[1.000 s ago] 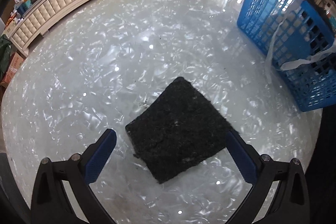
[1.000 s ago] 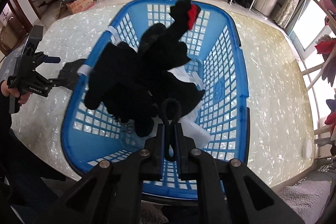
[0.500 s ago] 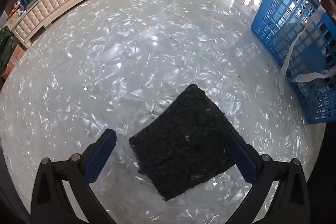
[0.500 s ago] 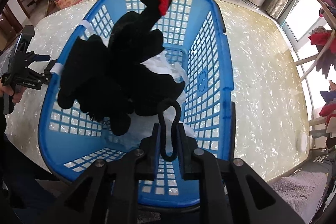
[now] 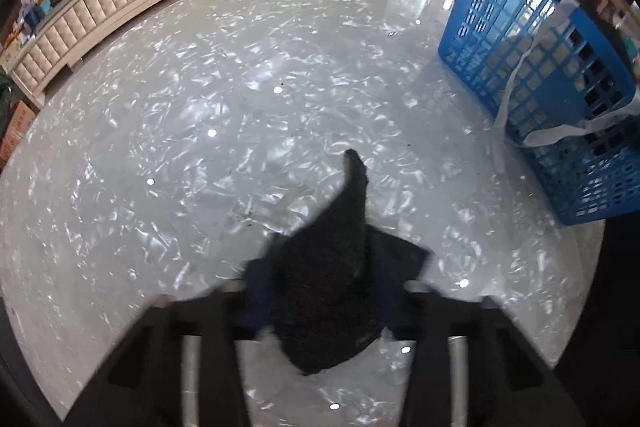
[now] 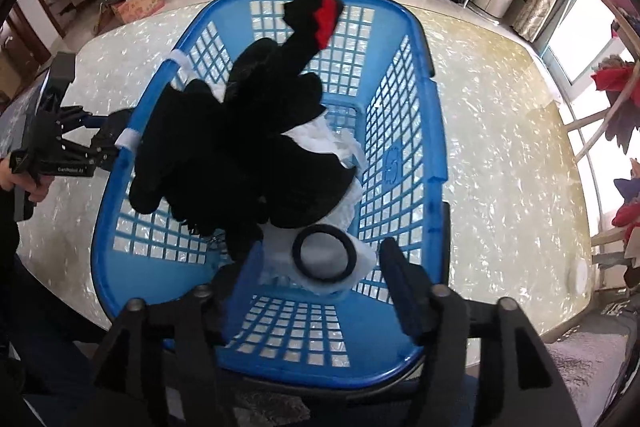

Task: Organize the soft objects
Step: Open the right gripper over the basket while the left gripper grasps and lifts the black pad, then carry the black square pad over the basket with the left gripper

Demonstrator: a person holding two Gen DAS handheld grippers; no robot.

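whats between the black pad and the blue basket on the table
Nothing: in the left wrist view the stretch of marble table between the black pad and the blue basket is bare, apart from white strips hanging down the basket's side.

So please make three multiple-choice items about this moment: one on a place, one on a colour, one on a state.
1. Where does the black ring lie?
A. in the blue basket, on white cloth
B. on the bare table
C. on the shelf

2. What colour is the patch on the tip of the black plush toy?
A. yellow
B. red
C. green

3. How do the left tongs stand?
A. wide open above the black pad
B. shut with nothing between them
C. closed on the black pad

Key: 1 A, the ring rests on the white cloth inside the basket, free of the right tongs. 2 B, the patch is red. 3 C, the pad is bunched up between the tongs.
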